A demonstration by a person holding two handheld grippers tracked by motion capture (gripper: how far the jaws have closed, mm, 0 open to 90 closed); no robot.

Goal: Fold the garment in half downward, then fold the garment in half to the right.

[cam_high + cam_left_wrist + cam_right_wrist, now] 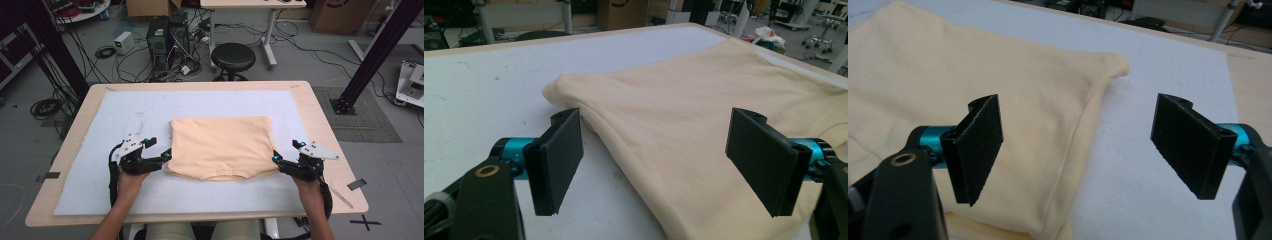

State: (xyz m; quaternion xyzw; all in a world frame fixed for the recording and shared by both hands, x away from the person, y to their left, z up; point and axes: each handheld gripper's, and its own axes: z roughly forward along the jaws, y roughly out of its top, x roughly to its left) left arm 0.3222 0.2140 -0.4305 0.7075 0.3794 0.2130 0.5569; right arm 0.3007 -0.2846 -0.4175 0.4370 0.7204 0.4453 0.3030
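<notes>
A folded cream shirt (220, 147) lies flat on a white mat (125, 110) in the middle of the wooden table (322, 125). My left gripper (157, 148) rests at the shirt's near left edge. Its jaws stand wide open in the left gripper view (656, 160), straddling the folded edge of the shirt (704, 115) without pressing it. My right gripper (285, 151) sits at the near right edge, also open (1078, 155). The shirt's side edge (948, 75) runs between its jaws, with bare mat under the right one.
Bare mat surrounds the shirt on all sides. Beyond the table's far edge stand a black stool (233, 57), computer towers (167, 37) and tangled floor cables. A black frame post (375, 55) rises at the right, another at the far left.
</notes>
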